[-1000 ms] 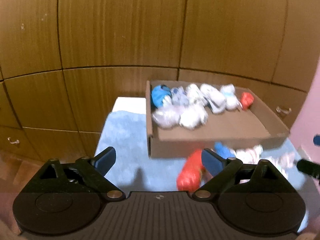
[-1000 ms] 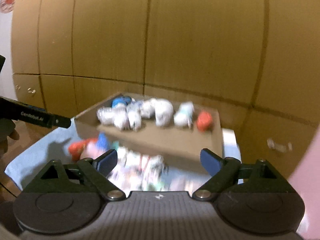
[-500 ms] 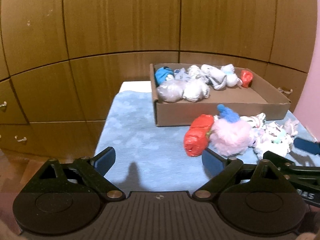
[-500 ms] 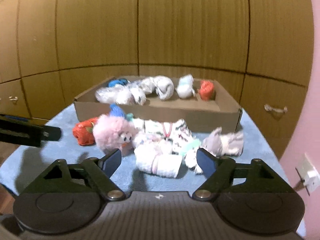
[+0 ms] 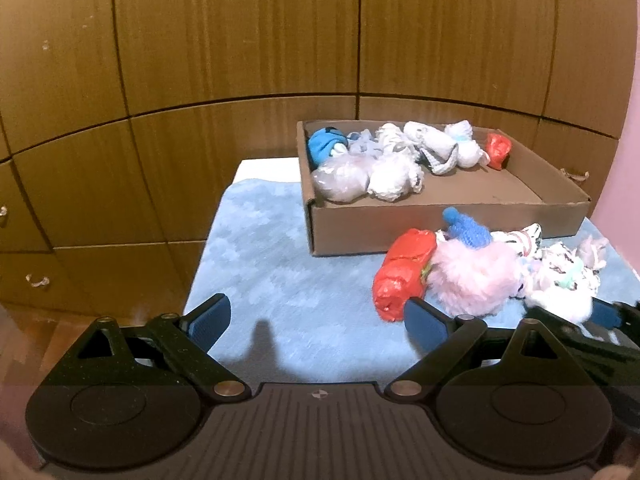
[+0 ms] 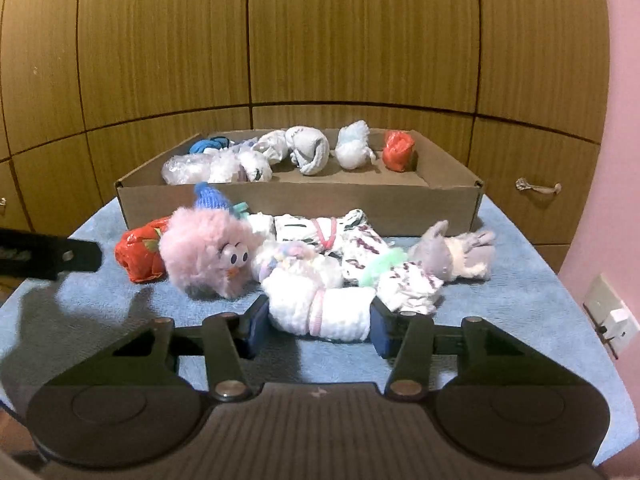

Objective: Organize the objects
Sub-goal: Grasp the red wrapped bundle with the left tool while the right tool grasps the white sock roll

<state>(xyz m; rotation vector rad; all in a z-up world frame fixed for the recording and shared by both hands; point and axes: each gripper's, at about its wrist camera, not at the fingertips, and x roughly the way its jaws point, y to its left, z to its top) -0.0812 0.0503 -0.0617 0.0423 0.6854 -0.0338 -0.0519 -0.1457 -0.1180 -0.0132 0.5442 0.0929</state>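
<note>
Big brown wood doors (image 6: pixel 360 40) fill the back. A blue rug (image 5: pixel 280 272) covers the table. On it sits a flat box (image 6: pixel 304 206) w/ rolled socks & small bundles along its far side, incl. a red one (image 6: pixel 398 151) at the right end; the near half of the box floor is bare. In front of the box lies a messy pile: a red bundle (image 6: pixel 138 254), a pink fluffy toy (image 6: pixel 208 254) w/ a blue knit hat, patterned socks, a grey bunny (image 6: pixel 452 254), & nearest, a white roll (image 6: pixel 320 308) w/ a pink band. The right claw (image 6: pixel 316 326) is about half open, one finger on each side of the white roll, touching or almost; I can't tell if it squeezes yet. So the roll sits on the rug, not lifted. The left claw (image 5: pixel 316 320) is wide open, holds nothing, & hovers over bare rug left of the pile, near the red bundle. What may go wrong: the roll is soft & squishy, so a weak pinch could let it slip out. It leans on the socks behind it, so a lift might drag those along too. The pink toy is close by the left finger & could get bumped.
</note>
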